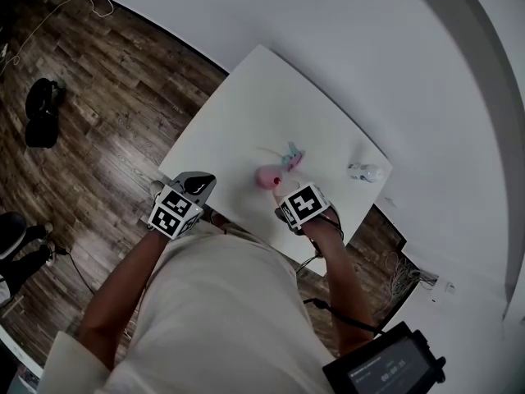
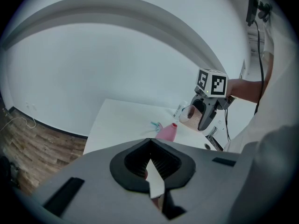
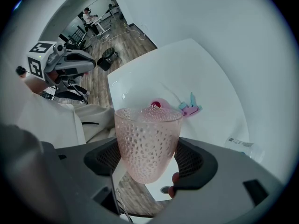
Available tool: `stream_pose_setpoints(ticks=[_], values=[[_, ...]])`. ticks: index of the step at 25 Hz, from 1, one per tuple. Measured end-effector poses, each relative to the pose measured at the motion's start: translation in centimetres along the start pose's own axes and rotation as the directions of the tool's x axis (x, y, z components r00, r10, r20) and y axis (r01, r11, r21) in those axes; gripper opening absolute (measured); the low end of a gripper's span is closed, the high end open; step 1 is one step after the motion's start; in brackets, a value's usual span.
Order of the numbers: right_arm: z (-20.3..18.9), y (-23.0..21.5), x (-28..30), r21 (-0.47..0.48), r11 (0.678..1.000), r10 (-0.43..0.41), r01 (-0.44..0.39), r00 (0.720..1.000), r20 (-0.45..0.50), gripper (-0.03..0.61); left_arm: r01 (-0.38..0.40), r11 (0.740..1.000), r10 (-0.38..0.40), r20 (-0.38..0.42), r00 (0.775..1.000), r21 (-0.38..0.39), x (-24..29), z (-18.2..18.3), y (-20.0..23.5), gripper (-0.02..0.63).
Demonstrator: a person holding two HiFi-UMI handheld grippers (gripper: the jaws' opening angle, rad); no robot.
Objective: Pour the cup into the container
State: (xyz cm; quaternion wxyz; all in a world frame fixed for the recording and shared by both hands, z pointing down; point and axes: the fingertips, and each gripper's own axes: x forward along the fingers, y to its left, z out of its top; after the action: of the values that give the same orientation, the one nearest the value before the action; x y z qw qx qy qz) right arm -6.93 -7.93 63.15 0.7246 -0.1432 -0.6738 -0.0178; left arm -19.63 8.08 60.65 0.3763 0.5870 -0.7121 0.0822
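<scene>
One cup (image 3: 148,141) sits clamped between the right tongs (image 3: 149,164), near the container (image 3: 159,105) (left tongs (image 2: 152,171) clenched shut).

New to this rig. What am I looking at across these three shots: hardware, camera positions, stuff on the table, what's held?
There is no robot arm here: a person holds a two-jaw gripper in each hand, and the marker cubes are part of the grippers. The head view looks steeply down from the person's head. The other two cameras ride on the grippers and look along their jaws. On the white table are a pink narrow-necked container, a small blue-and-pink object and a clear plastic bottle lying on its side. The right gripper is clamped on a pink dimpled translucent cup near the container. The left gripper is shut and empty.
</scene>
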Motion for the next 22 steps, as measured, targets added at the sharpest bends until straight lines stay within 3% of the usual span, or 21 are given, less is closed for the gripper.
stream_pose_setpoints(ticks=[22], values=[[0.2, 0.86, -0.36, -0.036, 0.999, 0.007, -0.009, 0.999, -0.048, 0.36, 0.002, 1.0, -0.002, 0.003, 1.0, -0.006, -0.11, -0.49, 0.45, 0.011]])
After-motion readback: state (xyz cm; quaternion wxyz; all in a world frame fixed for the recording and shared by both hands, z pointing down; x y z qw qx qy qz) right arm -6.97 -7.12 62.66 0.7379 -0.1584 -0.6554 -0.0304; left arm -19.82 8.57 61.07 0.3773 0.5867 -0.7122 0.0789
